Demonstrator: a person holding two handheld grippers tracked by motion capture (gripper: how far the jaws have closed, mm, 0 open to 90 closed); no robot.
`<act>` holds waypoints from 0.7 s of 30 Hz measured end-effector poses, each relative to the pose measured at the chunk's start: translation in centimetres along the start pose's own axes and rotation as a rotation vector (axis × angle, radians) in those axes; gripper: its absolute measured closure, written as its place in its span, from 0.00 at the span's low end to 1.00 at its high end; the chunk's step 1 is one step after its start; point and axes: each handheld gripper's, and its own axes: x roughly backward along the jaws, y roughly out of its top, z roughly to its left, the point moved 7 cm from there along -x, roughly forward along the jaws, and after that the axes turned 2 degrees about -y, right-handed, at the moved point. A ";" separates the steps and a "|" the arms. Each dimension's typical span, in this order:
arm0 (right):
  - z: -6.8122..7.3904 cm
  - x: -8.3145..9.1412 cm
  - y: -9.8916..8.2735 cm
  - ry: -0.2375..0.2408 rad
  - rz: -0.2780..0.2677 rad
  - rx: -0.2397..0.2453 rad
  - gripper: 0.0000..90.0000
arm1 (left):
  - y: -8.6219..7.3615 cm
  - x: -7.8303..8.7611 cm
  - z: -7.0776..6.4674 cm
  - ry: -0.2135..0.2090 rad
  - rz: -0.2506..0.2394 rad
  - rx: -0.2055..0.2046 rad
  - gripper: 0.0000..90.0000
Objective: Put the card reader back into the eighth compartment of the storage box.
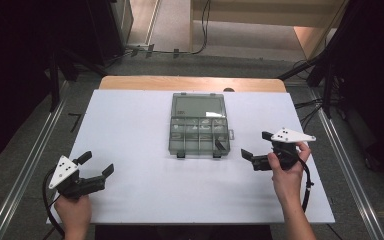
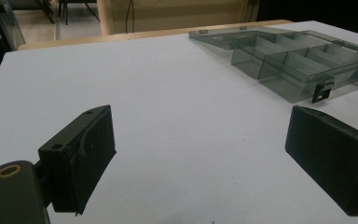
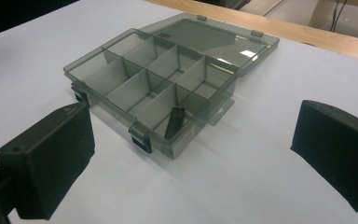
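Observation:
A smoky clear compartment box (image 1: 198, 134) lies open on the white table, its lid (image 1: 198, 106) folded flat behind it. The same box (image 3: 149, 88) has several divided cells, and a small black piece (image 3: 175, 122) leans in the near right cell. My left gripper (image 1: 98, 165) is held open near the table's front left, well away from the box (image 2: 298, 65). To the right of the box my right gripper (image 1: 258, 145) is open too, with nothing between its jaws.
The white table top (image 1: 130, 130) sits on a wooden board (image 1: 190, 83) whose far edge shows. Metal rails (image 1: 25, 165) run along both sides on the floor. Cables (image 1: 307, 187) trail from each gripper. Two black latches (image 3: 140, 140) stick out from the box's front.

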 end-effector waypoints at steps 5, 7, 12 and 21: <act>-0.4 0.9 -0.6 -0.005 -0.017 -0.003 0.00 | 0.0 0.0 0.0 0.001 0.001 -0.001 0.10; -0.5 1.3 -0.9 -0.008 -0.025 -0.004 0.00 | 0.0 0.0 0.0 0.001 0.002 -0.001 0.10; -1.0 2.3 -1.8 -0.019 -0.043 -0.016 0.00 | 0.0 0.0 0.0 0.001 0.001 -0.002 0.10; -2.0 4.3 -3.4 -0.044 -0.064 -0.033 0.00 | 0.0 0.0 0.0 0.000 0.000 -0.002 0.10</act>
